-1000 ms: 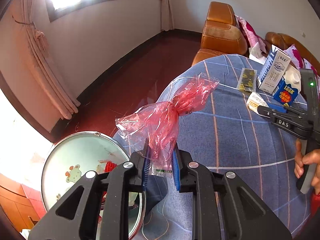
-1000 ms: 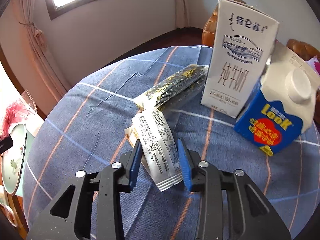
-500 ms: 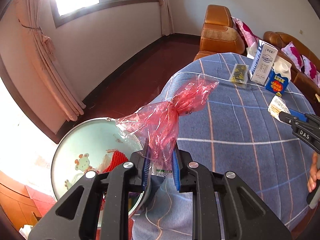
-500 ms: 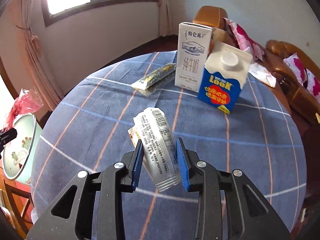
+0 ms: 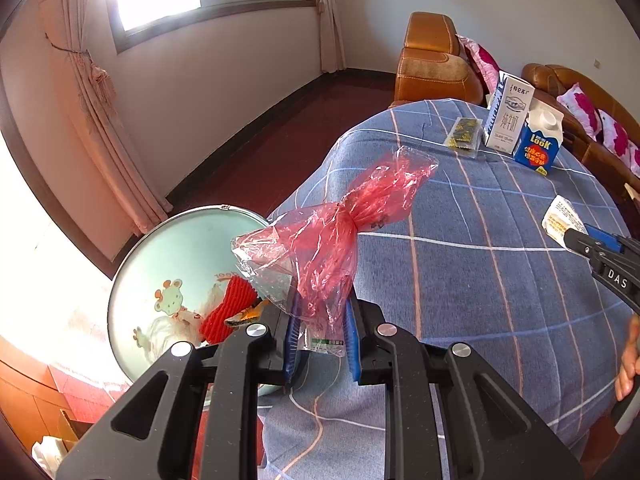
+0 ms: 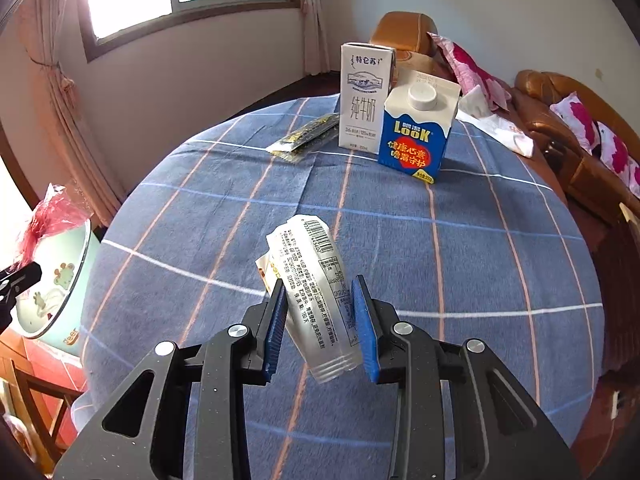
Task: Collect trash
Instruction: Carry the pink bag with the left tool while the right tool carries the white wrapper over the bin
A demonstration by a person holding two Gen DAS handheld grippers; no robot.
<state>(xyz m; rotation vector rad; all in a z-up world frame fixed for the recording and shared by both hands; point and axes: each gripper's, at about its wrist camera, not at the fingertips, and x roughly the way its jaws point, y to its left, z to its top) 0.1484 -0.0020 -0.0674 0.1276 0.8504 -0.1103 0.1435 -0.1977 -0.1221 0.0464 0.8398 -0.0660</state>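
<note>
Left hand-held gripper [image 5: 320,332]: clamped tight on a crumpled red plastic bag [image 5: 340,224], which sticks up and out past the blue pads.
Red plastic bag: held in the air at the bench's rim, over the edge of the pale green basin [image 5: 160,256].
Pale green basin: beside the bench, lower than its top, with red netting [image 5: 226,310] and other scraps inside.
Right hand-held gripper [image 6: 322,328]: closed on a white printed wrapper [image 6: 316,280], pads pressing both its sides.
White printed wrapper: lifted clear above the cloth, barcode end pointing away from the gripper.
Bench [image 6: 460,248]: round, under a blue checked cloth.
Still on the bench: a tall white milk carton [image 6: 364,96], a blue-and-white carton [image 6: 416,128] just beside it, and a dark gold-printed packet [image 6: 308,136] lying flat to their left.
</note>
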